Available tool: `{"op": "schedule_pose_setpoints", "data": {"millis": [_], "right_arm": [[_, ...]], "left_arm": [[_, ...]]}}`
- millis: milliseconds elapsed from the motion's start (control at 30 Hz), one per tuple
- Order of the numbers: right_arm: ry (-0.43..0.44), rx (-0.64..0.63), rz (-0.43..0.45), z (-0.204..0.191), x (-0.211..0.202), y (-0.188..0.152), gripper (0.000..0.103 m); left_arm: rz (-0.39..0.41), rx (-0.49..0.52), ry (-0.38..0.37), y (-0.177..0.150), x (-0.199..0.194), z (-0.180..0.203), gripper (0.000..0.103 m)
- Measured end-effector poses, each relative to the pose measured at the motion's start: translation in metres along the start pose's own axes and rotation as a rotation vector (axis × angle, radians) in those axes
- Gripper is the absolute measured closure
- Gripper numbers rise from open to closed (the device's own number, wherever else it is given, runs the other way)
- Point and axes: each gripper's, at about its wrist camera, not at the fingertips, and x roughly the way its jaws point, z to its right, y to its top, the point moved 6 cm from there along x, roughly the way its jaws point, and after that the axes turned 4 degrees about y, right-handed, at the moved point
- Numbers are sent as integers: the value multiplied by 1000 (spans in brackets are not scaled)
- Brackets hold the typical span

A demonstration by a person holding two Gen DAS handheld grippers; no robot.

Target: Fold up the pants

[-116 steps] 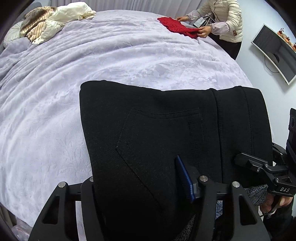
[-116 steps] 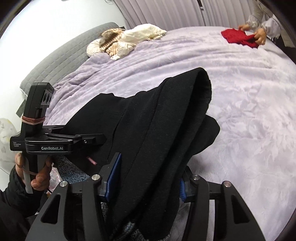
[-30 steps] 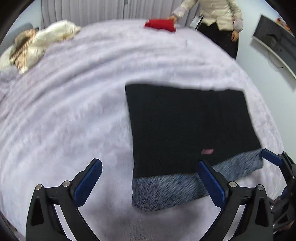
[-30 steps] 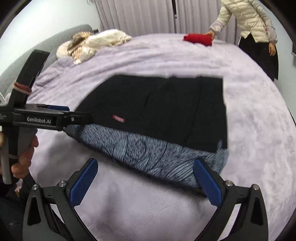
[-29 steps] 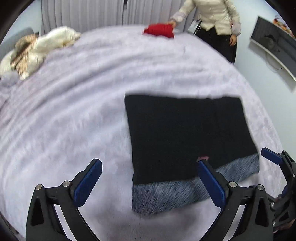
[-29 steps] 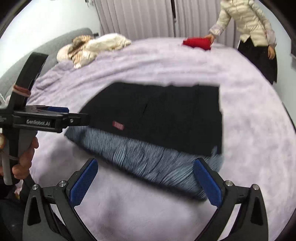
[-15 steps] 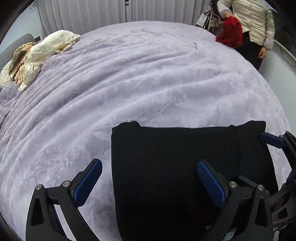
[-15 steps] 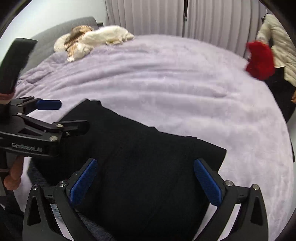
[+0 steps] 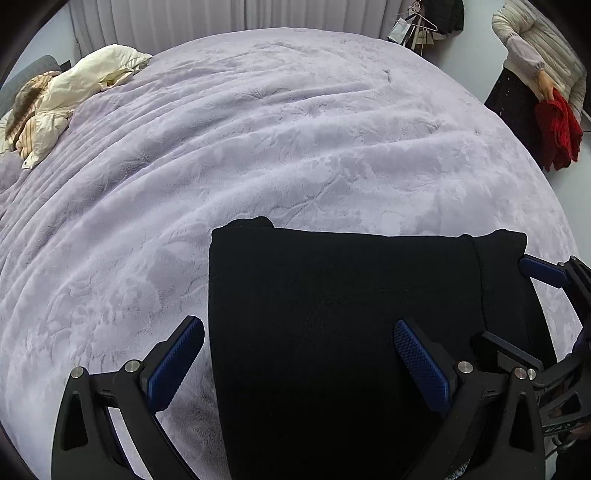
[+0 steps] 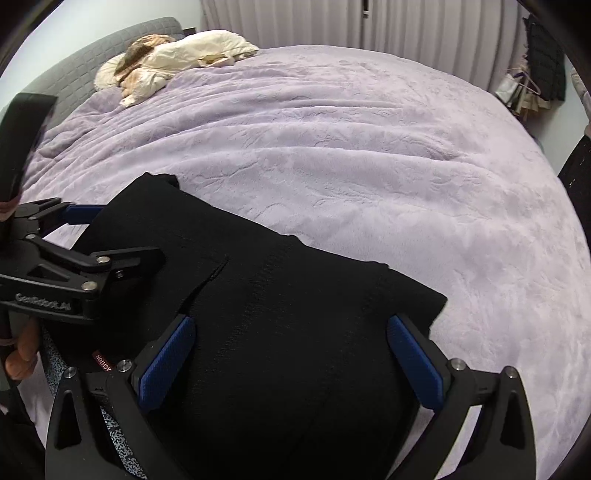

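The black pants (image 9: 351, 314) lie folded in a thick rectangle on the lilac bed cover (image 9: 258, 147), close to the near edge. My left gripper (image 9: 299, 363) hangs open over their left edge, one pad (image 9: 177, 362) above the cover and the other above the cloth. My right gripper (image 10: 290, 363) is open too, straddling the right part of the pants (image 10: 277, 314). A grey patterned lining (image 10: 118, 443) and a small red label (image 10: 103, 363) show at the near end. Each view also shows the other gripper, the left one (image 10: 118, 236) and the right one (image 9: 504, 301), open at the side.
A heap of cream and striped bedding (image 9: 66, 96) lies at the far left by the grey headboard (image 10: 85, 70). A person (image 9: 535, 51) stands off the bed's far right corner holding a red garment (image 9: 557, 133). Curtains and hanging bags (image 9: 413, 26) are behind the bed.
The pants, flat with a grey lining strip showing a second ago, are now folded over into a black bundle under both open grippers. The person has lifted the red garment off the bed.
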Motion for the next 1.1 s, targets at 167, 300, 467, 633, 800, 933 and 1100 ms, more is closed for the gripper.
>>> {"op": "schedule_pose_setpoints", "data": {"millis": [167,300,467,633,800,933,1100], "right_arm": [[-15,74,66,-19,-50,-18,0],[51,101,101,-47,-75,-47,0],[-4,41,66,-62,-56,-78,0],[-91,-31,35,-72,-48,-78,0],[-45,13,38,-68,-57,-74,0],[66,51,90,-73,-78,-77,0],[76,90,28,-62,-57,-87,0]], "left_arm": [[77,17,-17,-19,-52,2,0],[62,7,-21,-48,-64,3,0],[-9,4,-11,-78,-31,2,0],[-11,-37,-51,-80,-28,-3,0],[14,-31,-21,-82,-48,-1,0],[51,-13,22,-85,-60,-1,0],[4,-1,27,-92,-46,2,0]]}}
